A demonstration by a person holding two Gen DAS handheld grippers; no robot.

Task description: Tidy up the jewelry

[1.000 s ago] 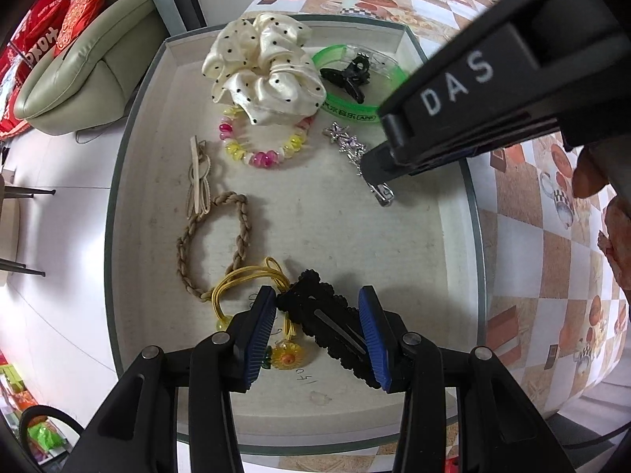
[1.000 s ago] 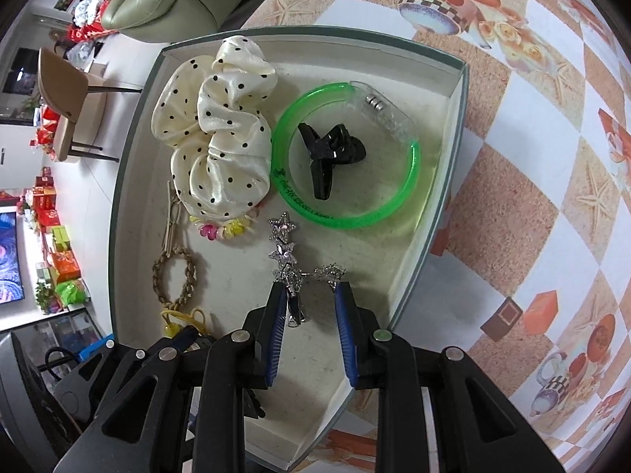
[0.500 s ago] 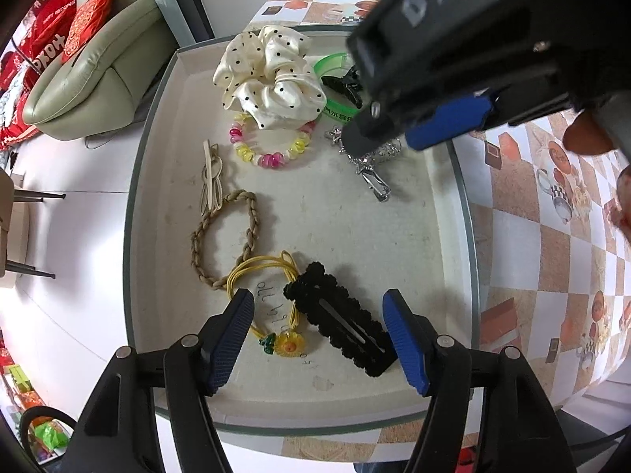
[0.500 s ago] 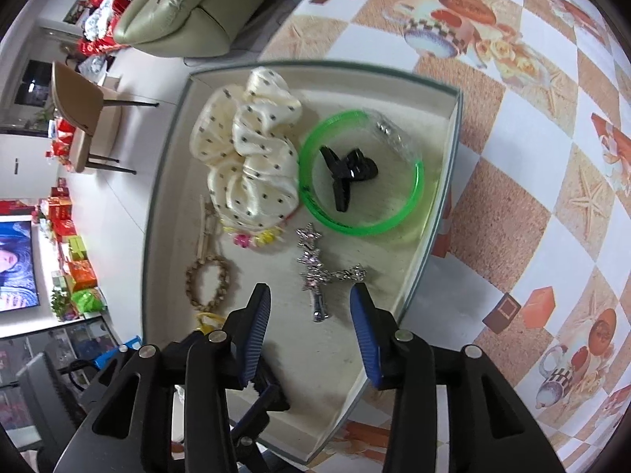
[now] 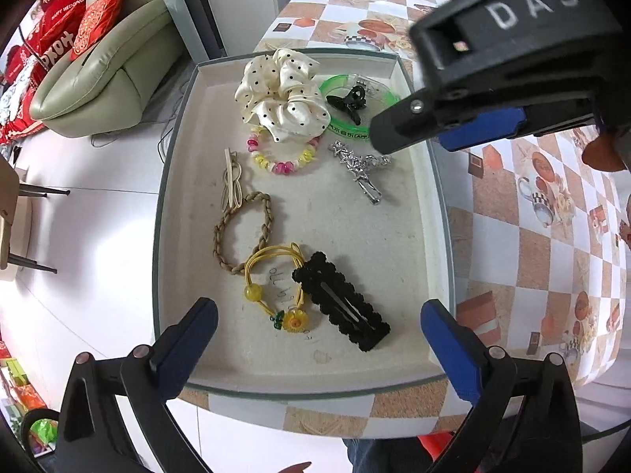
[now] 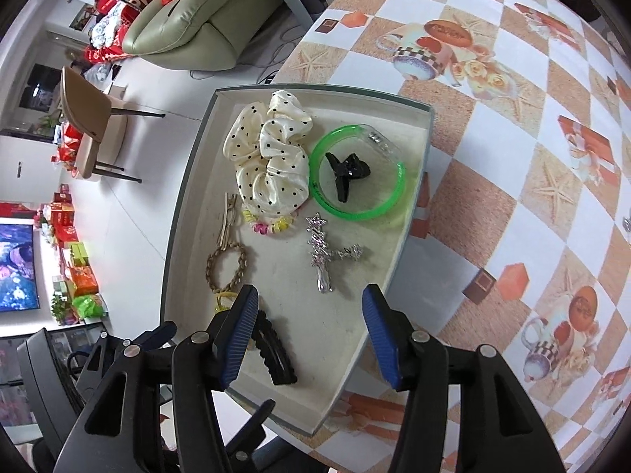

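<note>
A cream-lined tray [image 5: 378, 236] holds the hair pieces. My left gripper [image 5: 318, 311] hangs above its near end, jaws opening wide, touching nothing. Below it lie a black snap clip [image 5: 341, 301] and a yellow sunflower hair tie [image 5: 276, 276]. My right gripper [image 6: 310, 295] is also raised, its jaws opening and nothing between the pads. A silver star clip [image 6: 320, 254] lies in the tray just beyond it. Farther back are a polka-dot scrunchie [image 6: 268, 157], a green bangle [image 6: 357, 173] around a black claw clip [image 6: 347, 171], a beaded bracelet [image 5: 280, 161] and a braided tie [image 5: 240, 232].
The tray sits at the corner of a table with a checked cloth [image 6: 512, 157]; the table edge and white floor [image 5: 79, 236] lie to the left. A slim cream clip [image 5: 230, 185] lies by the tray's left wall. A green sofa [image 6: 197, 19] stands beyond.
Both pairs of jaws have spread apart and both grippers have risen away from the tray. The black snap clip and the silver star clip stay lying where they were.
</note>
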